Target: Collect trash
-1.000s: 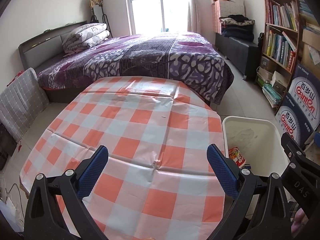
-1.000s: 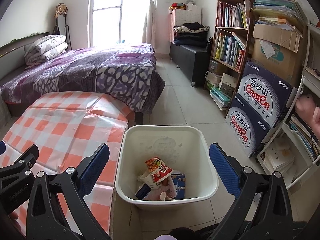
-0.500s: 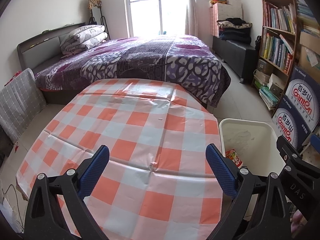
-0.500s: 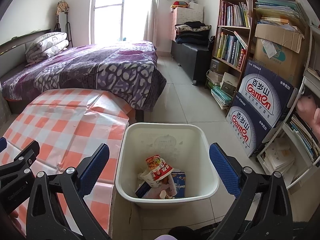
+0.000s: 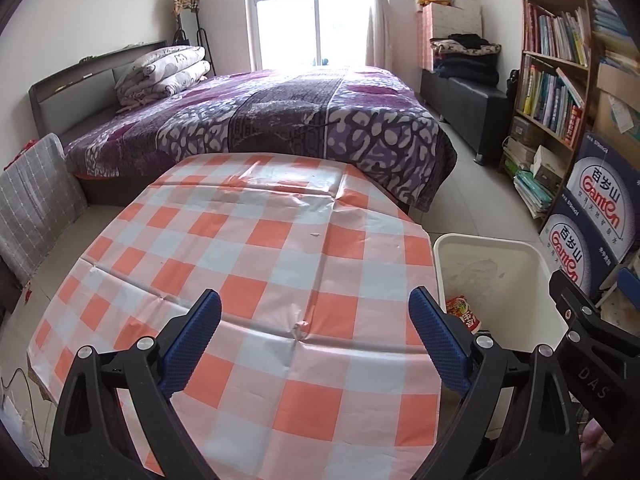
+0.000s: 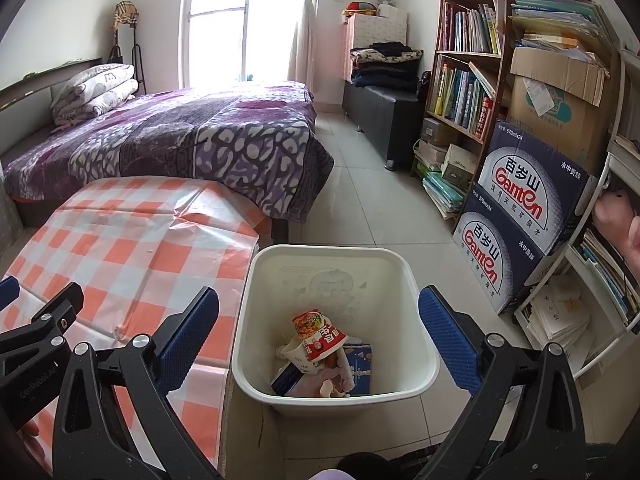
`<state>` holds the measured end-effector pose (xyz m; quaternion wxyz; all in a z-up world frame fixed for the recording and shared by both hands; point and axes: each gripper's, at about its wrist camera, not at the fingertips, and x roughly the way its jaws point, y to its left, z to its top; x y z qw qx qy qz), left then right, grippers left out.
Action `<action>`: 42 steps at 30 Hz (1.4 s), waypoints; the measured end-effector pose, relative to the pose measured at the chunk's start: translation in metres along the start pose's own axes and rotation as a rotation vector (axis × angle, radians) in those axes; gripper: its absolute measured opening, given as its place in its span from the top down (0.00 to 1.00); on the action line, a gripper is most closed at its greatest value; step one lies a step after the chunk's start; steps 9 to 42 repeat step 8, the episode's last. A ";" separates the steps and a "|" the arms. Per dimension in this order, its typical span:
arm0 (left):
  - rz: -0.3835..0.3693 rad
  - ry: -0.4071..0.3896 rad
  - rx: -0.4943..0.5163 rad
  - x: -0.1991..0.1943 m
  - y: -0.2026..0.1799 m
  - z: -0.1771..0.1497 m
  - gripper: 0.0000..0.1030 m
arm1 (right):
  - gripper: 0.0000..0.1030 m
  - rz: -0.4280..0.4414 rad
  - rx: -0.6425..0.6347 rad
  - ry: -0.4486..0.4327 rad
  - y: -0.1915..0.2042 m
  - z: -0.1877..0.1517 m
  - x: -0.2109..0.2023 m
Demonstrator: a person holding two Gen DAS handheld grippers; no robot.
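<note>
A white waste bin (image 6: 404,276) stands on the floor at the table's right edge. Inside lie a crushed red noodle cup (image 6: 320,334), a blue packet (image 6: 360,360) and other scraps. My right gripper (image 6: 318,340) hangs open above the bin with nothing between its fingers. The left wrist view shows the bin (image 5: 532,264) at the right with the cup (image 5: 464,314) peeking out. My left gripper (image 5: 316,344) is open over the orange-and-white checked tablecloth (image 5: 260,264), holding nothing. A tiny scrap (image 5: 315,235) lies on the cloth.
A bed with a purple cover (image 5: 280,120) lies beyond the table. Stacked blue water cartons (image 6: 520,216) and a bookshelf (image 6: 468,80) line the right wall. A black bench (image 6: 380,104) with folded clothes stands at the back. A hand (image 6: 618,220) shows at the right edge.
Both grippers have drawn back and risen slightly, so table and bin sit a little farther off. Both stay open; nothing was picked up or dropped.
</note>
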<state>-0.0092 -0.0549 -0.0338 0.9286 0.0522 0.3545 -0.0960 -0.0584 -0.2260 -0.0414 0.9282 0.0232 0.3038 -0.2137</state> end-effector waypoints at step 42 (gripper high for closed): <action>-0.002 0.030 -0.033 0.005 0.004 0.001 0.10 | 0.07 0.002 -0.004 0.002 0.000 0.001 0.001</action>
